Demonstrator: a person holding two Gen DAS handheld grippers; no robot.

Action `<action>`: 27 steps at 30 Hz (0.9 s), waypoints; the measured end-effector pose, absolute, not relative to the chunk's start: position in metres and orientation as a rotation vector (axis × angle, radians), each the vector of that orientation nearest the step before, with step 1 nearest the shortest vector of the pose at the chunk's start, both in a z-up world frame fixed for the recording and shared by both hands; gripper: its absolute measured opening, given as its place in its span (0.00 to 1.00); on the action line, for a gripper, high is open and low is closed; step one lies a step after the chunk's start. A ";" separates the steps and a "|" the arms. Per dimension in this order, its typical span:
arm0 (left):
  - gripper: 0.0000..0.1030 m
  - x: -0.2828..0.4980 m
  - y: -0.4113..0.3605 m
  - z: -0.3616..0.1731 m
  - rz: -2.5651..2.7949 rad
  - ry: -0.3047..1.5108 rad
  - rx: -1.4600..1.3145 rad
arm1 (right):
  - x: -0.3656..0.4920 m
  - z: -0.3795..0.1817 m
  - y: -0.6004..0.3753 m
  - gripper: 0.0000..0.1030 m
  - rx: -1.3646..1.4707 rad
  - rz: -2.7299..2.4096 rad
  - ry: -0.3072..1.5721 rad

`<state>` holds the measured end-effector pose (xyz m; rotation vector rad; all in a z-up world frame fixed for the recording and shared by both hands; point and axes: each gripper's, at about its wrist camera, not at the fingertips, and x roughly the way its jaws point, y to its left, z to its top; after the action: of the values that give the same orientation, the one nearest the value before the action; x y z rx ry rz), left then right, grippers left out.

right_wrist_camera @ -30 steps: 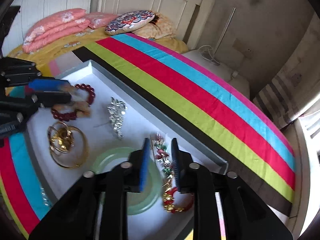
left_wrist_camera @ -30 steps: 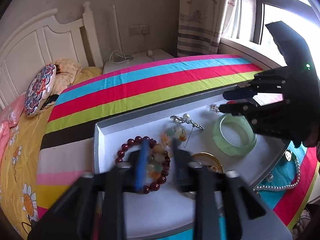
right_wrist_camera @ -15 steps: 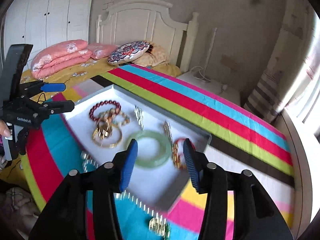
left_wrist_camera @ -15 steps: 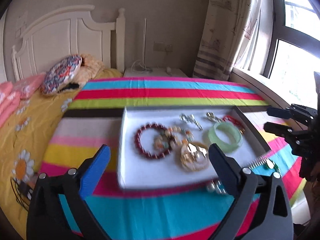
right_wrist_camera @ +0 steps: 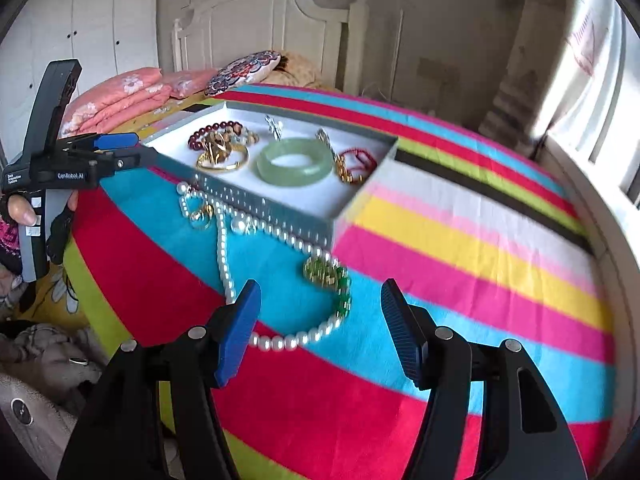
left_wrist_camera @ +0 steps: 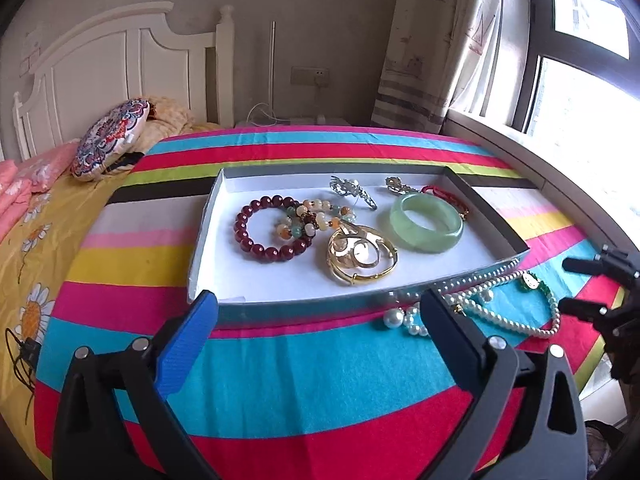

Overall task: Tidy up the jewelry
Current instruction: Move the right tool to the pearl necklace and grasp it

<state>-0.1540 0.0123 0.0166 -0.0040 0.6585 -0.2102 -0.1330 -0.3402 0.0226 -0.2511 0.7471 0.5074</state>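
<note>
white pearl necklace (right_wrist_camera: 224, 256) lies outside the tray (right_wrist_camera: 280, 210), running lengthwise toward your right tool (right_wrist_camera: 320, 328), nearer, spread and empty; left tool (left_wrist_camera: 320, 322) likewise spread.

Splayed right gripper (right_wrist_camera: 320, 330) above pearl necklace (right_wrist_camera: 224, 256)

Only readable text: "GenRobot.AI" in white on the black side of the left gripper (right_wrist_camera: 116, 151) body, seen from the right wrist view. Further back on the same body there is a small three-line white label; first word looks like "Data", the remaining lines too small to make out. White stickers on the grey handle below show no legible print. Left wrist view: nothing readable, no text on the tray (left_wrist_camera: 208, 216), the jewelry, or the striped blanket (left_wrist_camera: 304, 364)
</note>
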 end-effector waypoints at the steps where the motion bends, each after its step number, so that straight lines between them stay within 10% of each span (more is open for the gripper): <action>1: 0.97 -0.153 0.014 0.015 -0.214 0.666 -0.014 | -0.132 0.021 -0.341 0.58 -0.243 0.505 0.754; 27: 0.97 -0.143 0.020 0.006 -0.237 0.725 -0.071 | -0.140 0.006 -0.296 0.56 -0.287 0.629 0.809</action>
<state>-0.1430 0.0201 0.0060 -0.0713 0.7252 -0.2368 -0.1403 -0.2961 0.0060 -0.2868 0.8085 0.6294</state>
